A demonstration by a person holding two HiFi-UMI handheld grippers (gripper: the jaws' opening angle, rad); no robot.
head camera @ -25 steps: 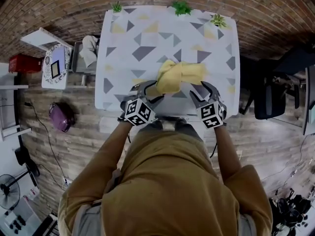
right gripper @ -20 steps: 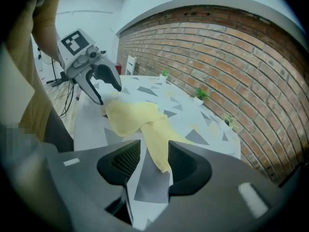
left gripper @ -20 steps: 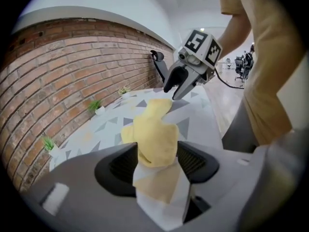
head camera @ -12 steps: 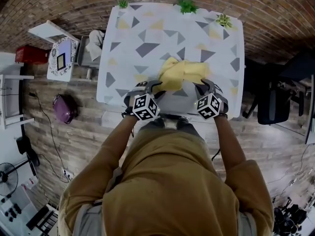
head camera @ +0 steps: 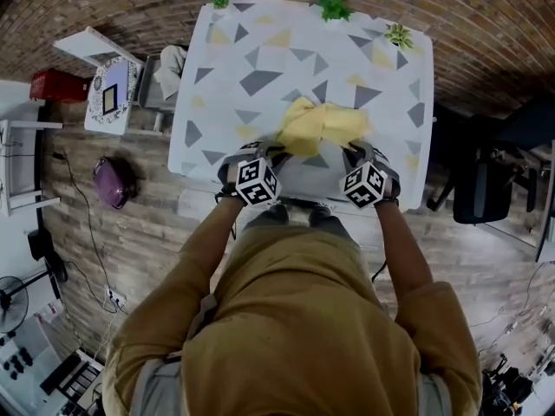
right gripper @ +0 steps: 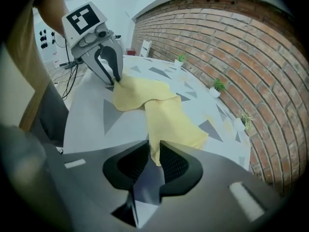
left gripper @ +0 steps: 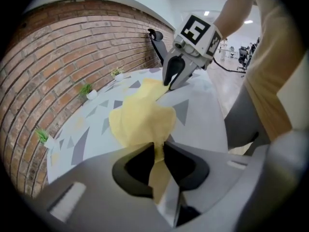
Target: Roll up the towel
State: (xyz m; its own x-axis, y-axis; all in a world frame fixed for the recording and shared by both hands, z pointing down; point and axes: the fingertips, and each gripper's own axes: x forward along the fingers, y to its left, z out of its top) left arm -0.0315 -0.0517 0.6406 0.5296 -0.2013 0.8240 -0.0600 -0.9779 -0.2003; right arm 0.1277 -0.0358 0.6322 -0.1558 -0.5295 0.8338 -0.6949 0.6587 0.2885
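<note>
A yellow towel [head camera: 321, 126] lies crumpled on the triangle-patterned table [head camera: 260, 59], near its front edge. My left gripper [head camera: 264, 156] is at the towel's near left corner, and its jaws are closing with that corner pinched between the pads. In the left gripper view the towel [left gripper: 140, 120] runs up from my left gripper [left gripper: 158, 154] to my right gripper [left gripper: 170, 83]. My right gripper [head camera: 360, 156] holds the near right corner, its jaws also closing on the cloth. In the right gripper view the towel [right gripper: 166, 115] stretches from my right gripper [right gripper: 154, 154] to my left gripper [right gripper: 115, 79].
Three small potted plants [head camera: 334, 7] stand along the table's far edge by the brick wall. A white side table [head camera: 108, 98] and a purple bag [head camera: 111, 183] are on the left. A black chair [head camera: 486, 189] stands at the right.
Both grippers have come down toward the table's front edge and their jaws have narrowed onto the towel's near corners. The towel has settled lower and flatter on the table.
</note>
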